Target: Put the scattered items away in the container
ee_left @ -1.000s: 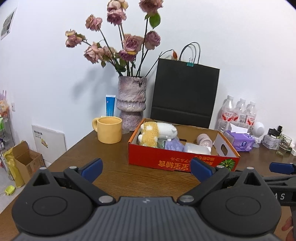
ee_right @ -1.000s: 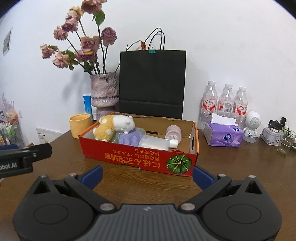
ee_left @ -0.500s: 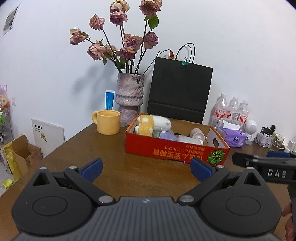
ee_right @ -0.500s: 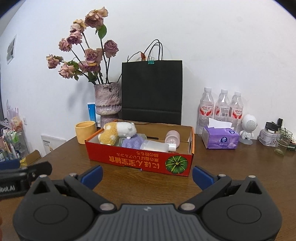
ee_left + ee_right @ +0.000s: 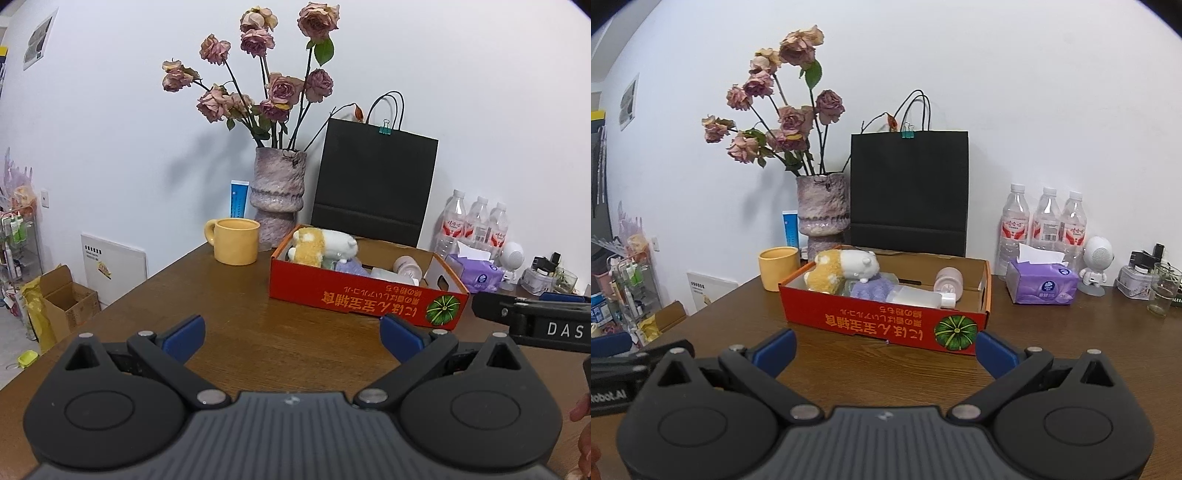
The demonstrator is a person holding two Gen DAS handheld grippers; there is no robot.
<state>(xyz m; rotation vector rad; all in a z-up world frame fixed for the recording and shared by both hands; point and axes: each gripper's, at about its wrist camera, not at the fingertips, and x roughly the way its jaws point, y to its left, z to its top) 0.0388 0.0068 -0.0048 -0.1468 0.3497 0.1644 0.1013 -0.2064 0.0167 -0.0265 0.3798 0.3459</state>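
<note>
Hovering wide and empty over the glossy wooden counter [image 5: 1071,332]: left tongs [image 5: 291,334] and right tongs [image 5: 885,350]. Sitting just ahead, a red cardboard box [image 5: 886,326], holding a fuzzy plush [image 5: 846,269], a purple knit [image 5: 873,288], a clear bottle [image 5: 921,296], a pink cylinder [image 5: 948,278].

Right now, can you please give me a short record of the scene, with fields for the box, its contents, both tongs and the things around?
container: red cardboard box on wooden table
in box: plush toy, purple cloth, clear bottle, pink jar
left tongs: open, holding nothing
right tongs: open, holding nothing
left of box: yellow mug, vase of roses
behind box: black paper bag
right of box: tissue pack, three water bottles
</note>
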